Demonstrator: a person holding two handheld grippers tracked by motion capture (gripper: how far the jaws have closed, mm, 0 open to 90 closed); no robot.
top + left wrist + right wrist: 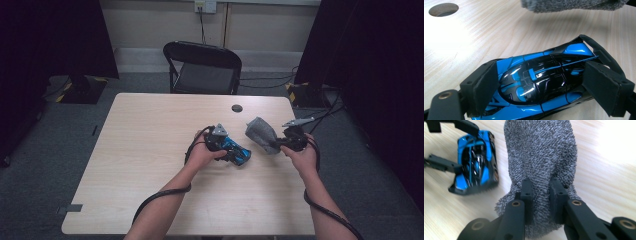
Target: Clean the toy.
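**Grey cloth poised to wipe the blue car**

Blue and black plastic sits nearest the person: the toy car (541, 82) lies on the wooden table (150, 150), near the middle, and the left gripper (541, 85) has its jaws pressed against both flanks, pads (485, 87) flat on the bodywork; that grip looks square, so it should hold the car from sliding, provided it bears down a little rather than lifting; to its right the right gripper (541, 195) pinches a fold of the grey terry cloth (541, 152), jaws narrow with the fabric bunched between them, the loose end hanging forward; in the high view the cloth (262, 134) is just beside the car (236, 151) and seems not to touch it; to wipe well, I would bring the free end over the roof and draw it along the car's length, lightly, so the cloth does not snag the rear wing; farther off are the round hole (237, 108) in the tabletop and a black folding chair (202, 67) beyond the far edge
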